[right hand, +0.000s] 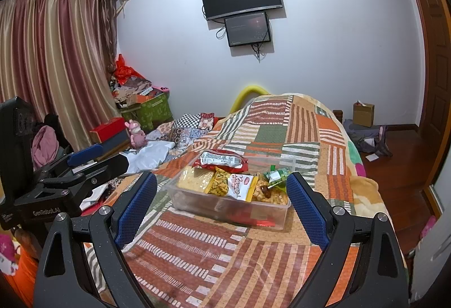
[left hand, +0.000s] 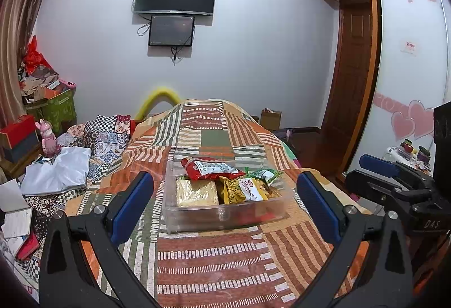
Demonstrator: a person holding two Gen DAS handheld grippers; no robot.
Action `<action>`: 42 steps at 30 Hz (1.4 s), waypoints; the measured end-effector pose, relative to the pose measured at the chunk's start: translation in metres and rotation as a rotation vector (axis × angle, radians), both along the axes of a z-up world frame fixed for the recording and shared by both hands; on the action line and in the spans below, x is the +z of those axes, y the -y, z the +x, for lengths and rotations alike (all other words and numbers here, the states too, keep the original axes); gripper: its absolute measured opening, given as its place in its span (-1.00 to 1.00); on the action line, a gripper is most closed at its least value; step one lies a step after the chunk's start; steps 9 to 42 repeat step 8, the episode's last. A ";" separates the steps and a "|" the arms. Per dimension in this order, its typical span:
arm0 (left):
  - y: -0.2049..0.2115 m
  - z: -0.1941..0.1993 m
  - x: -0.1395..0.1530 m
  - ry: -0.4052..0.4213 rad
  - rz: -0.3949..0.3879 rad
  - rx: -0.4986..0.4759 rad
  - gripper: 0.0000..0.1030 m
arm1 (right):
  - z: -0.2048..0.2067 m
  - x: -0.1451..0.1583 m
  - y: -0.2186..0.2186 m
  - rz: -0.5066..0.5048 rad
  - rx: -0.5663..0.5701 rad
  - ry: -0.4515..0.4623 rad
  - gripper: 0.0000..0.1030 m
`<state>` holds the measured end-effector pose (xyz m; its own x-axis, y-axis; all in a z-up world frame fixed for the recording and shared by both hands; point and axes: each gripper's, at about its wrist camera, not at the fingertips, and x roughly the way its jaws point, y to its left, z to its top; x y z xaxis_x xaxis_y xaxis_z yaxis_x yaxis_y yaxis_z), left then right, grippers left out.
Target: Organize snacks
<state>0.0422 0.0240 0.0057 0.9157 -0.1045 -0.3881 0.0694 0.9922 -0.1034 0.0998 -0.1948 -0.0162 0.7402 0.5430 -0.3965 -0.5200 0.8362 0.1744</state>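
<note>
Both grippers hover above the patchwork bedspread (left hand: 217, 257), each with its blue-padded fingers spread wide and nothing between them. On the left side, the left gripper (left hand: 225, 203) frames the clear plastic bin (left hand: 225, 216) from the near end of the bed; its left finger pad (left hand: 132, 203) sits well to the left of the bin, its right pad beyond the bin's right wall, neither touching it. In the right wrist view the left gripper (right hand: 98, 157) shows from the side, held in the air, fingers parted.

Moving right, the bin rests flat on the bedspread near the middle of the bed and holds the snacks. At its left end lies a pale yellow packet (left hand: 196, 193). Across the far rim, tilted, lies a red packet (left hand: 211, 168) with a white label. Next to the yellow packet stands a clear bag of yellow-green sticks (left hand: 232, 191), then a white and red packet (left hand: 249, 189) with a yellow edge, then a bag of orange-brown pieces (right hand: 267, 196). At the far right corner lies a small green packet (left hand: 266, 175).

Further right, the right gripper (right hand: 222, 205) also brackets the bin without contact, its right finger pad (right hand: 305, 209) just beside the bin's near right corner. In the left wrist view it (left hand: 377, 169) appears at the right edge, apart from the bin.
</note>
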 end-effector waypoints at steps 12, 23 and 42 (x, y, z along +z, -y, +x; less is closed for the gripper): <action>-0.003 0.004 -0.003 -0.018 -0.020 0.010 0.99 | 0.001 -0.001 0.000 -0.002 0.000 -0.003 0.79; -0.003 0.004 -0.003 -0.018 -0.020 0.010 0.99 | 0.001 -0.001 0.000 -0.002 0.000 -0.003 0.79; -0.003 0.004 -0.003 -0.018 -0.020 0.010 0.99 | 0.001 -0.001 0.000 -0.002 0.000 -0.003 0.79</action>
